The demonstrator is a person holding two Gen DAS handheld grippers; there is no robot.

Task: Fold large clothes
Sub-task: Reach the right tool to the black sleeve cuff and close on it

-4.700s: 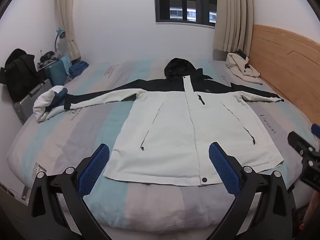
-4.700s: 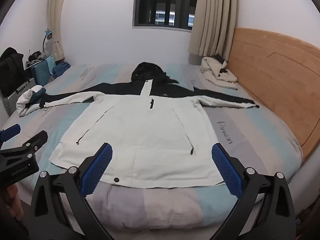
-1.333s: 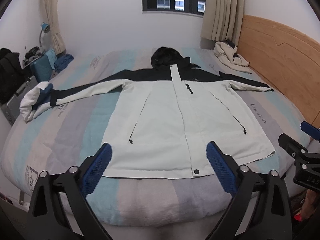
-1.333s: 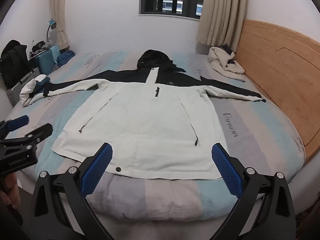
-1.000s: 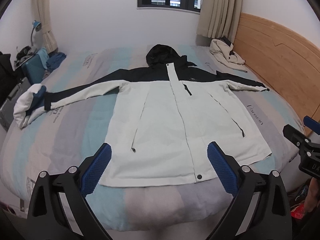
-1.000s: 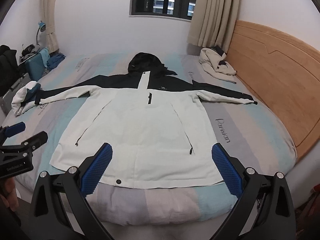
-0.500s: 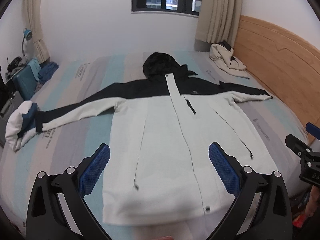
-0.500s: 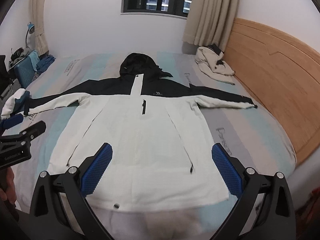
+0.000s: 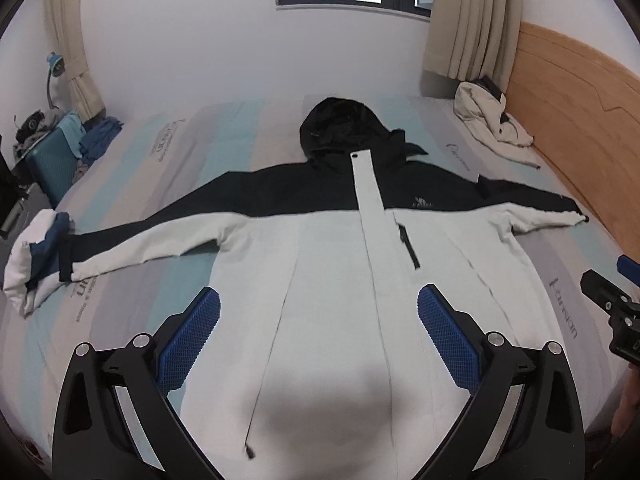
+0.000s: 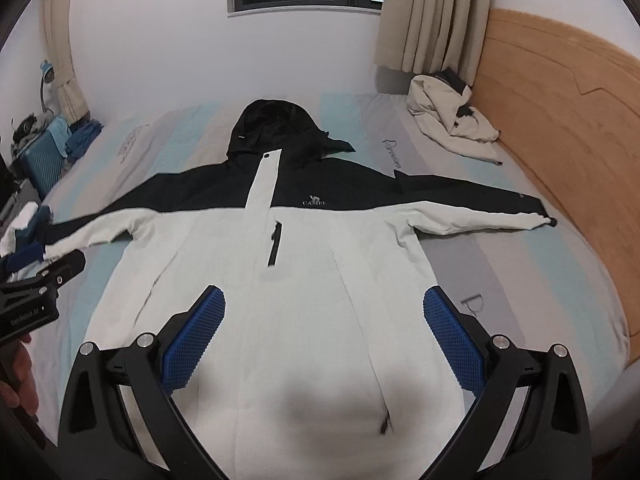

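Both tools, left tool [image 9: 319,312] and right tool [image 10: 324,314], gape wide, empty, above the jacket [image 9: 340,280].

I see matt cloth jacket [image 9: 332,320] on soft striped bed [image 9: 132,280] sheet; left hand-held gripper [image 9: 318,334] matt black plastic, textured blue pads [image 9: 188,338]; smooth wooden headboard [image 10: 560,120].

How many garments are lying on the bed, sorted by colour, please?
Black-and-white hooded jacket, spread flat: 1
Cream garment, crumpled by the headboard: 1
White-and-blue garment, bunched at the bed's left edge: 1
Total: 3
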